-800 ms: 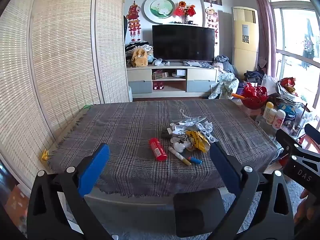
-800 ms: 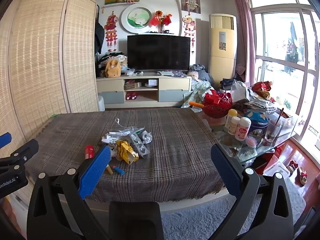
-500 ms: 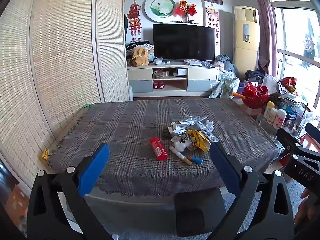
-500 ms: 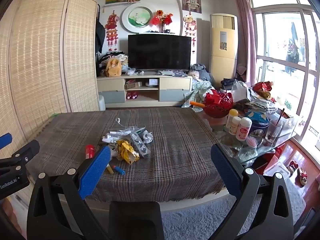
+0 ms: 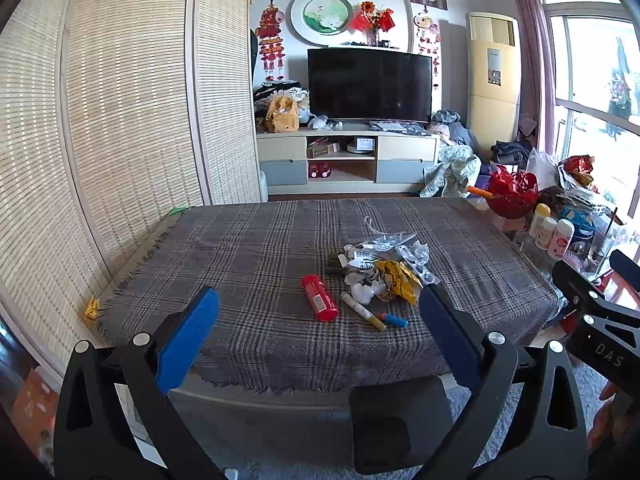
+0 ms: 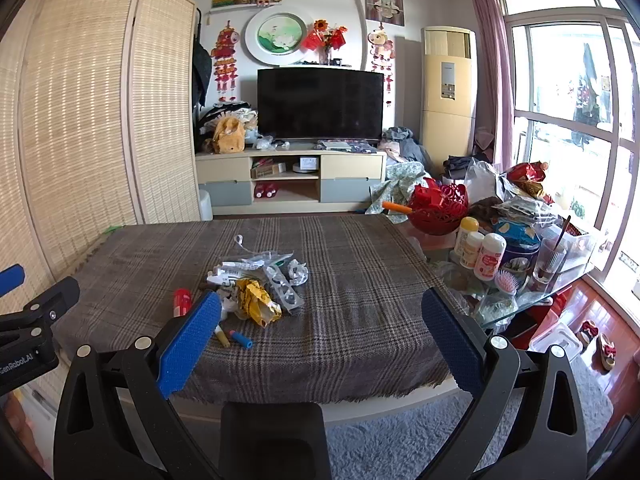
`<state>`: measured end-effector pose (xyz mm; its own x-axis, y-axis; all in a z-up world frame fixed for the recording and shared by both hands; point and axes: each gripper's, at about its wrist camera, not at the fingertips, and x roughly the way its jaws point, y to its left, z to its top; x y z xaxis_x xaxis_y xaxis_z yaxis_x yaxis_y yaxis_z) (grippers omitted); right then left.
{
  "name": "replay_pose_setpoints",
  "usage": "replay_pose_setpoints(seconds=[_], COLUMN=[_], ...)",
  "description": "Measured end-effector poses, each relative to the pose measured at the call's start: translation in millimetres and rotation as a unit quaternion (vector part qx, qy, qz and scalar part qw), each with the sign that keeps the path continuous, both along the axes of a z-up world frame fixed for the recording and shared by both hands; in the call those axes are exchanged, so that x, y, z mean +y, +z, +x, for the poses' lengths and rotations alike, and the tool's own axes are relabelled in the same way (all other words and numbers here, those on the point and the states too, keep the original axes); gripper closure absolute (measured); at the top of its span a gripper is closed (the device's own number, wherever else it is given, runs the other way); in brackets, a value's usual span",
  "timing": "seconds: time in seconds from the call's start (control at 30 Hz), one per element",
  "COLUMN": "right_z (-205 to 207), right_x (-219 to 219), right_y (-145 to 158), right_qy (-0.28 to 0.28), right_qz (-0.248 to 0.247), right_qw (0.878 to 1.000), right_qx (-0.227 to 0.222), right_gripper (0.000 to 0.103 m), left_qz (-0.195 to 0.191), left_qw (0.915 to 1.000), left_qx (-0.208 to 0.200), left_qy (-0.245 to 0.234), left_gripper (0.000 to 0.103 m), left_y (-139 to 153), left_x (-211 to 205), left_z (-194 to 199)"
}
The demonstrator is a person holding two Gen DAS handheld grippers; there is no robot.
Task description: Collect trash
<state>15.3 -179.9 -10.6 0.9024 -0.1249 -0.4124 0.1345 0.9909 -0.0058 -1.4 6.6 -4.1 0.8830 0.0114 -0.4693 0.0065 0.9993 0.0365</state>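
Left wrist view: the left gripper (image 5: 318,322), black-framed with blue textured pads, hangs with its jaws wide apart and nothing between them, short of the near edge of a low table draped in a grey-brown plaid woven cloth (image 5: 248,264) with a fringed hem; the trash, a heap of crumpled clear plastic and white paper wrappers (image 5: 384,254) with a crinkled yellow foil packet (image 5: 398,280), lies right of the table's centre; just beside it lie a red cylindrical tube (image 5: 319,297), a cream marker pen (image 5: 363,311) and a small blue-and-red pen (image 5: 394,320); part of the right gripper (image 5: 596,312) juts in at the right edge; slatted bamboo screens (image 5: 120,112) line the left wall.

Right wrist view: the right gripper (image 6: 320,326) likewise has its jaws fully parted and empty; its left blue pad (image 6: 188,346) overlaps the pens and part of the heap, hiding them in places; the yellow packet (image 6: 256,302) and a clear moulded blister tray (image 6: 286,286) stay visible; to the right, a glass side table (image 6: 532,294) is crowded with white plastic bottles (image 6: 480,252), a red openwork bowl (image 6: 438,206) and a pink hairbrush (image 6: 506,280); a black television (image 6: 320,106) stands on a cream cabinet behind.
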Motion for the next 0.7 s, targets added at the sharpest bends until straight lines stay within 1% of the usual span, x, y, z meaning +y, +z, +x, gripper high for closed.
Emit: replay_pose_setpoints(seconds=[0.1,0.13,0.7], right_z=[0.2,0.2,-0.2], right_x=[-0.1,-0.2,-1.4], right_y=[0.0,0.2,-0.7], right_qy=[0.0,0.0,0.0], right_qz=[-0.001,-0.001,0.0], right_qw=[1.0,1.0,1.0], right_qx=[0.0,0.0,-0.001], right_gripper=[0.003,0.003,0.003], left_qz=[0.0,-0.001,0.0], left_qw=[1.0,1.0,1.0], left_qx=[-0.001,0.0,0.0], left_qy=[0.001,0.001,0.001], left_gripper=[0.008,0.008,0.008], left_y=[-0.6,-1.0,0.9], left_x=[0.9,-0.7,1.0], left_z=[-1.0,5.0,2.5])
